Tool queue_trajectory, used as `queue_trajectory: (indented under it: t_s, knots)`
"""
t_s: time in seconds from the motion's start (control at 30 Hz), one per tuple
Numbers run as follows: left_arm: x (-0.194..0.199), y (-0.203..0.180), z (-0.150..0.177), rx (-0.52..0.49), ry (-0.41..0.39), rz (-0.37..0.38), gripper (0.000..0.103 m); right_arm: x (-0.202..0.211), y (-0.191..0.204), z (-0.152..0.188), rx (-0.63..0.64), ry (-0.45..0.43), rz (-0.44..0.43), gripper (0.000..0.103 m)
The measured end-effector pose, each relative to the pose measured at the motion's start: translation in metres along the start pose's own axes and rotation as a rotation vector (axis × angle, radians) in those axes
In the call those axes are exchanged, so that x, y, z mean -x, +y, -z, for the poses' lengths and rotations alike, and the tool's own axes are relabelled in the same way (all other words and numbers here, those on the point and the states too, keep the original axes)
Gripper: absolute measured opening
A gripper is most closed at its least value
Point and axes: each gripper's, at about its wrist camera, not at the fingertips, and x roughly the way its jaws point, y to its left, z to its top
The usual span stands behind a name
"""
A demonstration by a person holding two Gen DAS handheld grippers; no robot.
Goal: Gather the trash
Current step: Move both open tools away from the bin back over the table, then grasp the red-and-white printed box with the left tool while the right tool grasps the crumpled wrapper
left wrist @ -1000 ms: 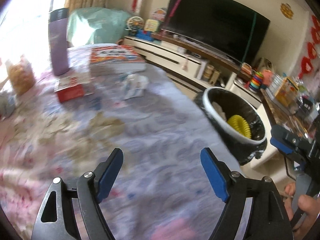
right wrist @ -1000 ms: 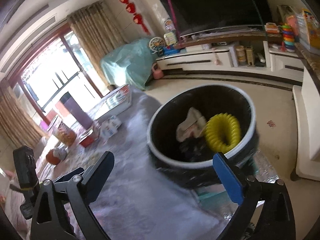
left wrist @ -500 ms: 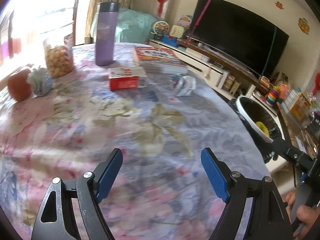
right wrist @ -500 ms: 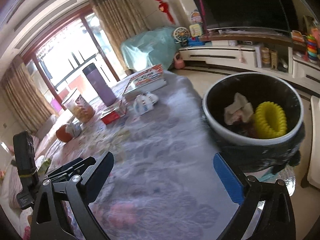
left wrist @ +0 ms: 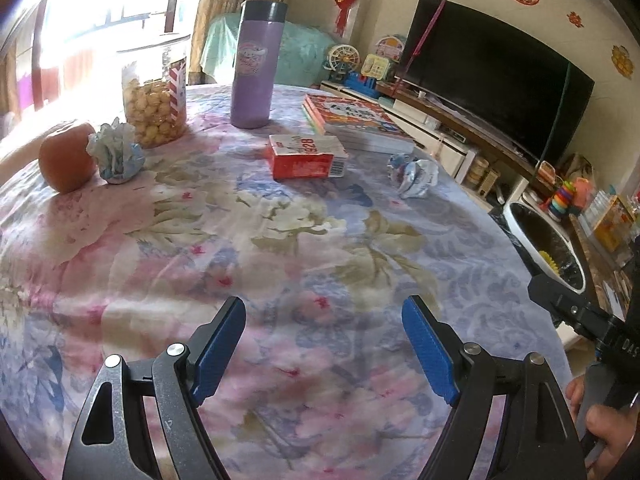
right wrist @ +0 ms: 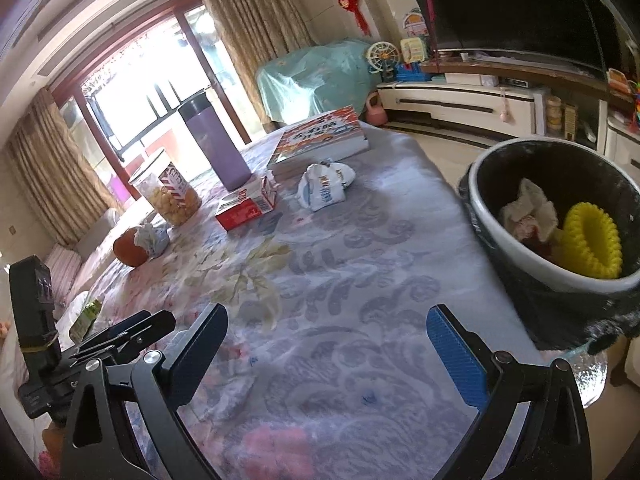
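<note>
Roughly two pieces of trash remain on the counter [left wrist: 304,264]: a crumpled wrapper [left wrist: 414,174] near the far right edge, just beside the book [left wrist: 352,122], and a blue-white paper wad [left wrist: 116,152] touching the orange fruit [left wrist: 64,158] by the snack jar [left wrist: 154,96]. Bin [right wrist: 560,220] stands off the counter's right side, already holding tissue and a yellow ring.

Left gripper [left wrist: 324,352] and right gripper [right wrist: 326,352] both hover over bare cloth, jaws spread wide, nothing held.

Risks, as I judge them:
- Wrapper is light and slick; a shallow pinch may squirt it off the edge to the floor.
- Going for the wad, jaws may nudge the fruit and set it rolling.
- Red carton [left wrist: 306,156] might be taken for trash; whether it is, I cannot tell.
- Pads pressed low may snag the cloth and drag the bottle [left wrist: 256,68].
</note>
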Motion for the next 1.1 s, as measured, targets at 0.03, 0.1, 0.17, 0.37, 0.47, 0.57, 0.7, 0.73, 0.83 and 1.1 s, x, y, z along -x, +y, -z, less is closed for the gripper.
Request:
queue_trajectory:
  t_s: [0.03,0.1,0.17,0.37,0.47,0.57,0.7,0.73,0.83,1.1]
  knots:
    - [-0.003,0.002,-0.002,-0.001,0.004,-0.001,0.08,-0.004,0.002,-0.001,0.005,0.003,0.002,0.101]
    - [-0.008,0.005,-0.005,-0.006,0.008,-0.005,0.08,-0.01,0.004,-0.004,0.009,0.009,-0.001,0.101]
    - [-0.015,0.009,-0.011,-0.009,0.015,-0.009,0.08,-0.016,0.005,-0.007,0.013,0.012,-0.003,0.101]
    - [-0.037,0.014,-0.028,-0.025,0.032,-0.021,0.08,-0.033,0.01,-0.019,0.045,0.012,0.014,0.101]
    - [-0.049,0.016,-0.038,-0.035,0.042,-0.018,0.08,-0.043,0.012,-0.027,0.047,0.022,0.012,0.101]
    - [-0.06,0.019,-0.046,-0.044,0.045,-0.032,0.08,-0.054,0.012,-0.035,0.045,0.029,0.017,0.101]
    - [-0.076,0.024,-0.059,-0.058,0.046,-0.037,0.08,-0.069,0.011,-0.043,0.025,0.048,0.012,0.101]
    - [-0.081,0.025,-0.064,-0.068,0.046,-0.04,0.08,-0.073,0.011,-0.046,0.025,0.051,0.011,0.101]
    - [-0.095,0.027,-0.077,-0.112,0.026,-0.055,0.08,-0.085,0.011,-0.053,0.025,0.061,0.011,0.101]
    - [-0.14,0.028,-0.114,-0.295,0.019,-0.053,0.08,-0.119,0.002,-0.073,-0.002,0.082,0.009,0.101]
